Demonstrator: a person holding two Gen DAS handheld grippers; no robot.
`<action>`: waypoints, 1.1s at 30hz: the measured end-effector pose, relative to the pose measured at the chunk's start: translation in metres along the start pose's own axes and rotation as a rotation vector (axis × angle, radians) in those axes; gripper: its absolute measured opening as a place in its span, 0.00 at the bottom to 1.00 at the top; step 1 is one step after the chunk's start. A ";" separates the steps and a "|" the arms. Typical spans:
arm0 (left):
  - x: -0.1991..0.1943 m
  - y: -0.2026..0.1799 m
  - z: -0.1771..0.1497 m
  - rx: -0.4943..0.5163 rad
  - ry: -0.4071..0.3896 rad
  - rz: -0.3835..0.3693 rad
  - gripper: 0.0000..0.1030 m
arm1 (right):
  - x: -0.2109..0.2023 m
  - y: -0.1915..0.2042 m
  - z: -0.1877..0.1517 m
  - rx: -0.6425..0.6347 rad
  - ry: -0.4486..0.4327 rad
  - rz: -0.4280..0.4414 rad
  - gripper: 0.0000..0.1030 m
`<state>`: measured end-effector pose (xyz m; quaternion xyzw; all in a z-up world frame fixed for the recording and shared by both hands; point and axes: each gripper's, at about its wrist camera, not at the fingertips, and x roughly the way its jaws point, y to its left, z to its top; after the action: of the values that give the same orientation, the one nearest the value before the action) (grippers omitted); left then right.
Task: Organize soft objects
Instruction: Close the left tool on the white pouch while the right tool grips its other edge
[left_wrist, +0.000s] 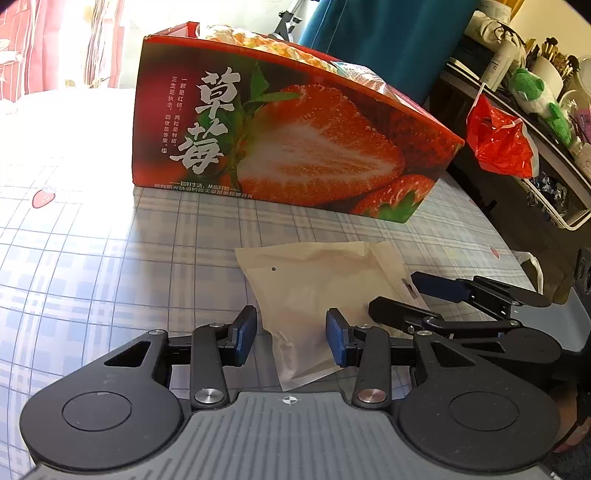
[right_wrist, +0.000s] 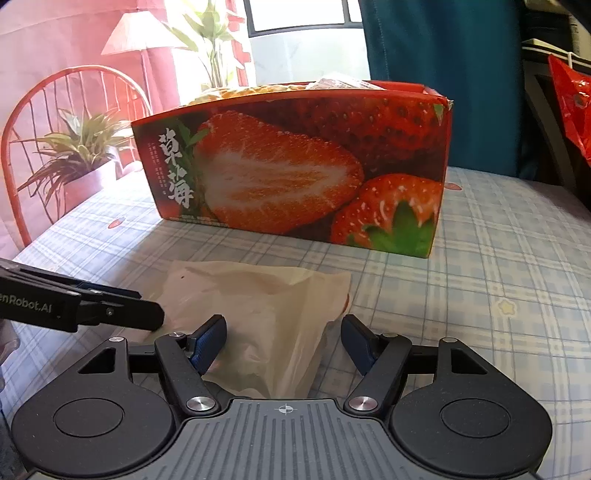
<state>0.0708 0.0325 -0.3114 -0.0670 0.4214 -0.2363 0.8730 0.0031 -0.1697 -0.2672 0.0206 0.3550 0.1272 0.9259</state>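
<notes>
A frosted, cream-coloured soft plastic pouch (left_wrist: 314, 291) lies flat on the checked tablecloth in front of a red strawberry-print box (left_wrist: 295, 136). My left gripper (left_wrist: 291, 338) is open, its blue pads on either side of the pouch's near corner. My right gripper (right_wrist: 283, 343) is open too, straddling the pouch (right_wrist: 258, 314) from the other side; it also shows in the left wrist view (left_wrist: 402, 295). The box (right_wrist: 306, 166) is open at the top and holds orange and clear soft packages.
The table (left_wrist: 92, 251) has a blue-and-white checked cloth with small strawberries. A red plastic bag (left_wrist: 498, 140) hangs at a white shelf rack with a green plush toy (left_wrist: 535, 96). A red chair (right_wrist: 55, 122) and a potted plant (right_wrist: 81, 162) stand beyond the table's far left edge.
</notes>
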 end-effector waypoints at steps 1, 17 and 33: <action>0.000 0.000 0.000 0.001 0.002 -0.001 0.42 | -0.001 0.001 0.000 0.001 0.003 0.002 0.65; -0.004 0.004 -0.005 -0.046 0.010 -0.034 0.40 | -0.002 0.012 0.003 -0.008 0.058 0.072 0.43; -0.002 0.017 0.001 -0.132 -0.012 -0.023 0.39 | -0.002 0.017 0.003 -0.013 0.068 0.106 0.38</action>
<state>0.0765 0.0483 -0.3143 -0.1306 0.4300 -0.2177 0.8664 -0.0005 -0.1540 -0.2616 0.0291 0.3836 0.1792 0.9055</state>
